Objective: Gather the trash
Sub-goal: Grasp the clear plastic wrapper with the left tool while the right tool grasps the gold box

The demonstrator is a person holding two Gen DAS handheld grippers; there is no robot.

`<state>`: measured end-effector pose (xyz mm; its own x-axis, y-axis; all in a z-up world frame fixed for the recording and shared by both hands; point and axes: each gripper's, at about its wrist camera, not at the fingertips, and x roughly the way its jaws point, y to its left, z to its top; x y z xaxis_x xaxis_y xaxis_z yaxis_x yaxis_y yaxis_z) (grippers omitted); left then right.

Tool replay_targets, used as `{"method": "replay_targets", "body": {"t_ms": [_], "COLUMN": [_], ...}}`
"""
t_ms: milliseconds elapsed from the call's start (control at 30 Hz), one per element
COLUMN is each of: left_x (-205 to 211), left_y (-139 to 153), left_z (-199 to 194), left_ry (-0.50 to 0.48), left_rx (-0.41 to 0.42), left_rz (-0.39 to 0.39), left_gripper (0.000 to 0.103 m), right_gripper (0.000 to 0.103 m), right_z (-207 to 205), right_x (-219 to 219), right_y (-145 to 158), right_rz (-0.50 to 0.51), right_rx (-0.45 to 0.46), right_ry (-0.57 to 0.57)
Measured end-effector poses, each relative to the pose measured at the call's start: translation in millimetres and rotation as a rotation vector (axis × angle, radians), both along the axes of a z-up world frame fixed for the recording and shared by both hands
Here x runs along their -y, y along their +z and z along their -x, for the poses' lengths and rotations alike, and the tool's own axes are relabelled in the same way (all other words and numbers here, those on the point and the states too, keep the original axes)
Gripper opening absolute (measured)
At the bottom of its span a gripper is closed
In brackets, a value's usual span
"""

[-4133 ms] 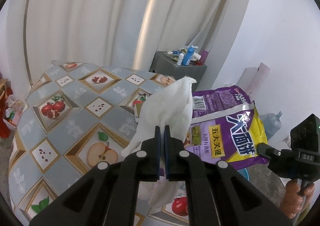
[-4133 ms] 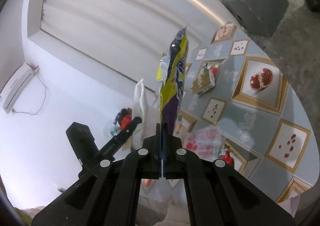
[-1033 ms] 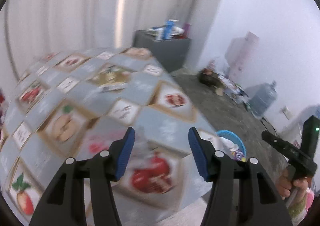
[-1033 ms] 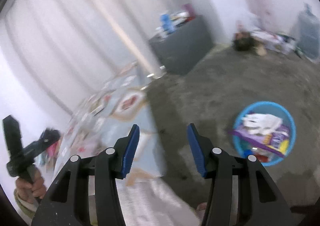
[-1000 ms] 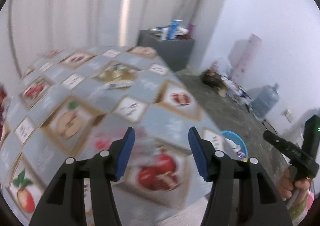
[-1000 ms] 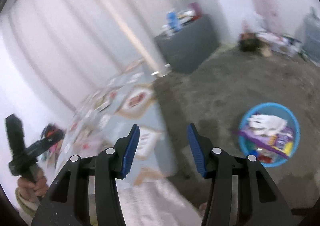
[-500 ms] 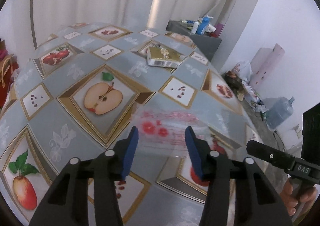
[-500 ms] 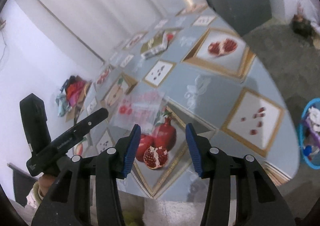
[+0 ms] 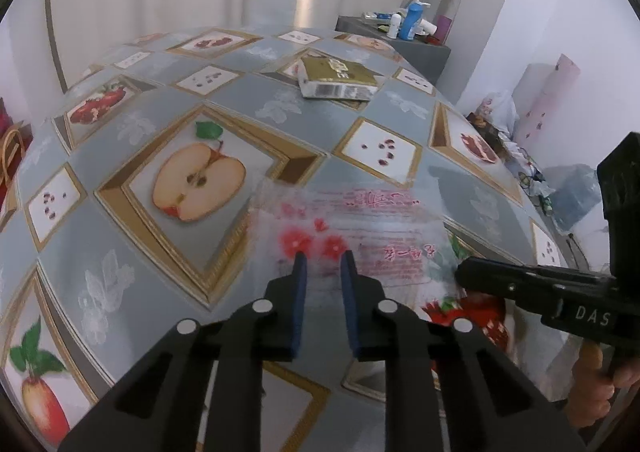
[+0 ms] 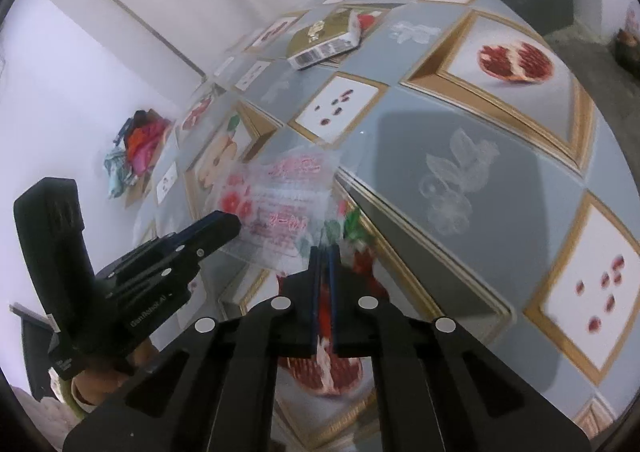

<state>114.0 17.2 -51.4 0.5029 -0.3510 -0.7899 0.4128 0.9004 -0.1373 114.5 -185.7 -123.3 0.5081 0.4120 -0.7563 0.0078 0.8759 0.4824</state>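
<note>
The left gripper (image 9: 323, 258), narrowly parted, is hovering over the clear red-printed plastic wrapper (image 9: 352, 236); the right gripper (image 10: 325, 250) is pinching the wrapper's edge.

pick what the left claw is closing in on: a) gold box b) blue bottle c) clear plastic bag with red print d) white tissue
c: the left claw sits open over the clear plastic bag with red print on the table; the gold box lies farther back.
</note>
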Motion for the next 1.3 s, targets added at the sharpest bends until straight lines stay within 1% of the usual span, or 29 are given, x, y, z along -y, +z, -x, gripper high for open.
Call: {"method": "replay_targets", "body": {"t_ms": [200,367,567,600,700,800,867,933,1033,1100,1133,1200,1300], "left_x": [-6,-12,-20,-22,-26,-34,-42,-53,-66,-71,-73,-75,-79], "left_y": [0,1,2,2,4,13,16,17,12,5,5,5,5], "left_z": [-30,-58,-98,-106,-115,-109,-101,-95,-92,-96,-95,-99,-106], "left_ry": [0.029,0.066,0.099,0.102,0.117,0.120,0.131,0.157,0.187,0.199,0.203,0.207,0.200], "left_rx": [0.005,0.015,0.011,0.004,0.011,0.022,0.023,0.019,-0.008,-0.048,-0.042,-0.059,-0.118], "left_rz": [0.002,-0.006,0.012,0.025,0.030,0.043,0.032,0.015,0.001,0.005,0.024,0.048,0.157], "left_gripper": [0.016,0.016,0.016,0.016,0.016,0.016,0.021,0.035,0.037,0.037,0.037,0.037,0.037], "right_gripper": [0.001,0.001,0.000,0.000,0.000,0.000,0.000,0.000,0.000,0.000,0.000,0.000,0.000], "right_z": [-19,-50,-84,-88,-97,-96,-95,-95,-96,-99,-99,-99,-99], "right_x": [-5,-16,-26,-27,-31,-32,-31,-29,-28,-30,-30,-30,-30], "right_y": [3,1,0,1,1,2,2,2,2,2,2,2,2], "right_rz": [0.006,0.008,-0.002,0.002,0.013,0.023,0.022,0.017,0.020,0.023,0.026,0.026,0.027], "right_rx": [0.000,0.011,0.017,0.020,0.026,0.030,0.035,0.037,0.037,0.037,0.037,0.037,0.037], "right_ry": [0.023,0.040,0.030,0.026,0.020,0.019,0.022,0.026,0.030,0.032,0.033,0.032,0.032]}}
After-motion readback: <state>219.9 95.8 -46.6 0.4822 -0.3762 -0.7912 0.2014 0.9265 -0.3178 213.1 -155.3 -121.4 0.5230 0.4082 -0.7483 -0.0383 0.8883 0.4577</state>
